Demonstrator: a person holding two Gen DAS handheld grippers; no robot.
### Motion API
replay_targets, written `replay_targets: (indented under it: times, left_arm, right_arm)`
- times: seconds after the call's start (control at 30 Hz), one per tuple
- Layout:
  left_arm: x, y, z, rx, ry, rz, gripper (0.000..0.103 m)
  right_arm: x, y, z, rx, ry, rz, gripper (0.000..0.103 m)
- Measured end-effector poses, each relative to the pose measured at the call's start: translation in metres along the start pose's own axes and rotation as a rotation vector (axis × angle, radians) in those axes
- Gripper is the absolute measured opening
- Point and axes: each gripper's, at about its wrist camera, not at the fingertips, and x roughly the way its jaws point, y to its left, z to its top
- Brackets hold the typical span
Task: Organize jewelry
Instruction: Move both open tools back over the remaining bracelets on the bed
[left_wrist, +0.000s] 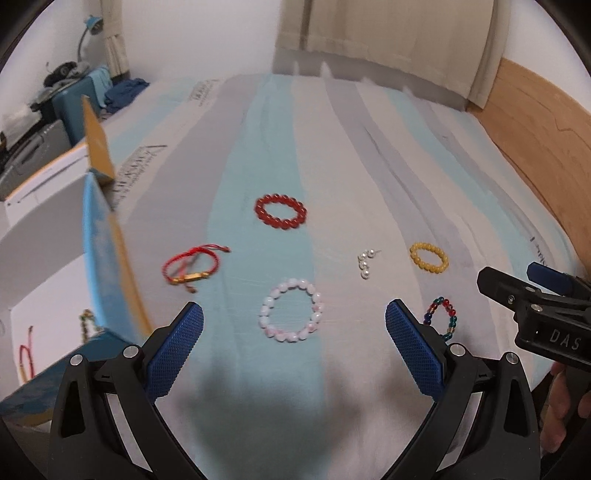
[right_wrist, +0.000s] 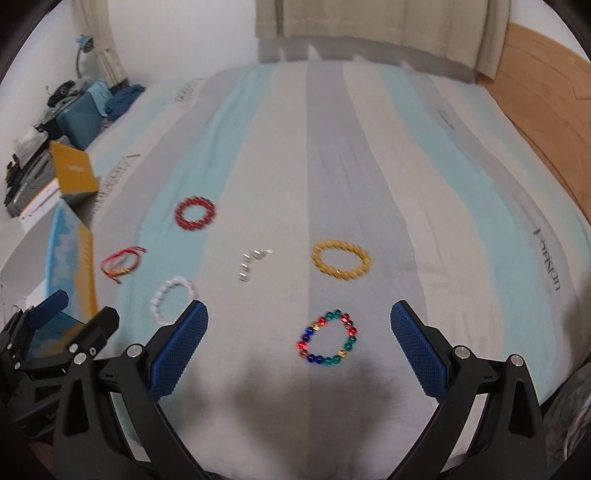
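Both claws are spread wide and empty above a bed covered in a pale blue, grey and white striped sheet. The left gripper frames a pink-and-white beaded bracelet, taken here as landmark. Beyond it lies a dark red beaded bracelet. To its left sits a red cord bracelet with a gold tube charm, next to an open blue-and-yellow cardboard box. To its right lie a short strand of white pearls, then a yellow beaded bracelet. The right gripper hovers over a multicoloured glass-bead bracelet, right of the landmark.
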Motion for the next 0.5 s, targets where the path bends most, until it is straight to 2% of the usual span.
replay_targets:
  times: [0.5]
  left_arm:
    - [0.079, -0.008, -0.011, 0.063, 0.066, -0.014, 0.097]
  right_arm:
    - [0.076, -0.020, -0.025, 0.028, 0.093, -0.009, 0.094]
